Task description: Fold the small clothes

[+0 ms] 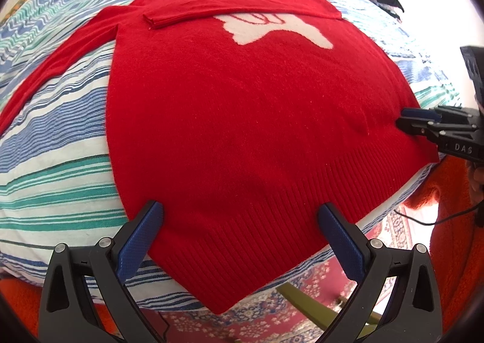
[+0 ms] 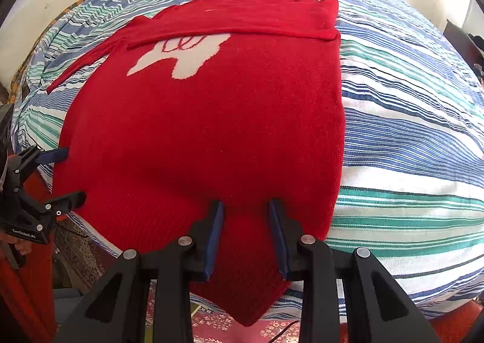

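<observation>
A: Left wrist view: the left gripper (image 1: 239, 216) stands with jaws wide apart over the ribbed hem, near the sweater's (image 1: 242, 101) left corner, which hangs off the bed (image 1: 60, 146). Nothing is pinched there, as far as I can see.

B: And the sweater itself?

A: Flat on the bed, front up, collar far from both grippers, so its long axis runs straight away from them. One sleeve (image 1: 211, 14) is folded across the chest; the other trails off to the left.

B: The right side?

A: The right gripper (image 2: 245, 207) has its jaws partly closed, with hem fabric between the pads near the right corner. Whether they actually press on it, I cannot tell.

B: So each hand is nearest its own hem corner.

A: Yes. I judge the coming move is to lift the hem toward the collar.
</observation>
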